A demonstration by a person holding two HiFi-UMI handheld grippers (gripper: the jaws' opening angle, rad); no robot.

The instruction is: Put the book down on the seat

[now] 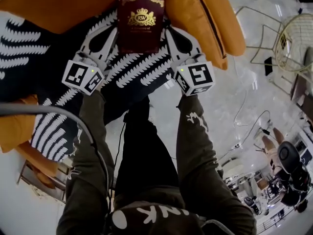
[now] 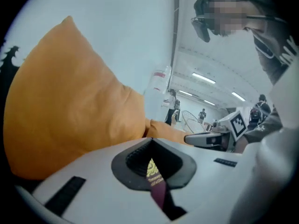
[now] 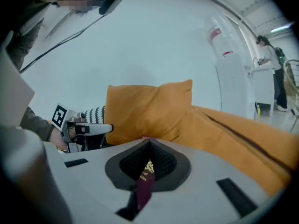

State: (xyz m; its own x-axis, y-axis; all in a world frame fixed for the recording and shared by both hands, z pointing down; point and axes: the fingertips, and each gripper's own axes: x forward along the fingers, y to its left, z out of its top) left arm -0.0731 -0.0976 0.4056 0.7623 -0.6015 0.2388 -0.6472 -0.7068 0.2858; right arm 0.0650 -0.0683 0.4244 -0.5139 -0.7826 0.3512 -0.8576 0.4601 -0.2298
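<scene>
Overhead, we see the book (image 1: 141, 24) over the seat (image 1: 142, 72), with the left gripper (image 1: 113, 33) and right gripper (image 1: 168, 34) at its side edges. Left gripper view: jaws clamped on its edge. Right gripper view: jaws likewise pinching it.

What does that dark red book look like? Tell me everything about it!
The book is dark maroon with a gold crown crest, the letters RW and gold corner trims. It is closed, front cover up. The left gripper pinches its left edge and the right gripper its right edge. It is over a black-and-white patterned throw by the orange cushion; whether it rests on the throw I cannot tell.
</scene>
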